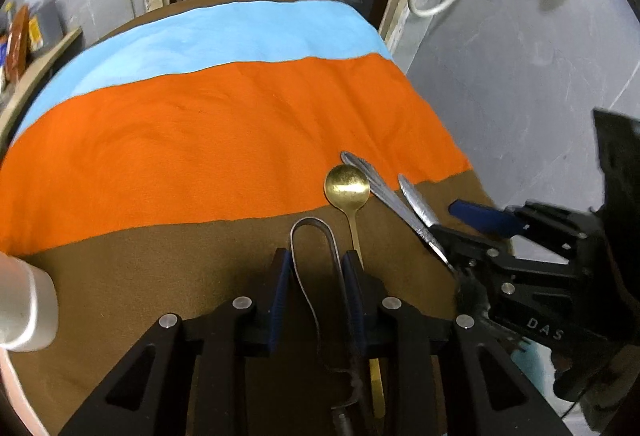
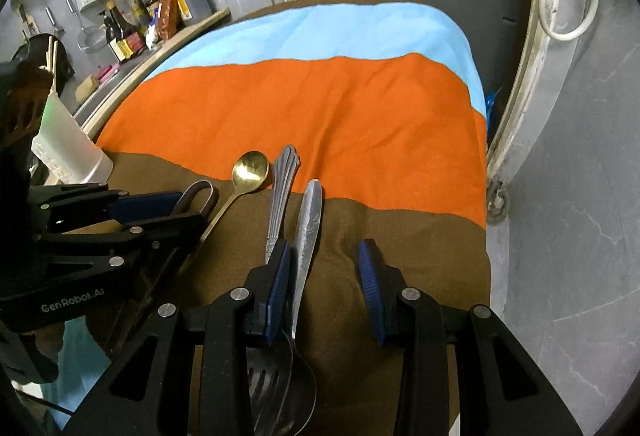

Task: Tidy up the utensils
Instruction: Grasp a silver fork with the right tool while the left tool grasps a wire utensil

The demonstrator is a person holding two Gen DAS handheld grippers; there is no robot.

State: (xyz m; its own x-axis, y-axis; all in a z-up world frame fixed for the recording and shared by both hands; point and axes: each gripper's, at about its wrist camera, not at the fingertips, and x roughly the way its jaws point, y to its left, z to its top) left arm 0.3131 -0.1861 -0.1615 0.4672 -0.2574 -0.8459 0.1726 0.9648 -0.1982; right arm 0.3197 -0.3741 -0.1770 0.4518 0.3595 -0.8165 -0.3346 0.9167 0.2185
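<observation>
Left wrist view: a counter draped in brown, orange and blue cloth drops to grey floor at right; the left hand-held gripper is closed around a looped metal handle, beside a gold spoon. Right wrist view: the right hand-held gripper stands apart over a silver spoon near the cloth's right edge, with a bottle-lined shelf at left.

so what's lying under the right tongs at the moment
Under the right tongs: a plain silver spoon and a fluted-handled slotted spoon on the brown cloth. The bowls partly disappear beneath the tongs' frame.
</observation>
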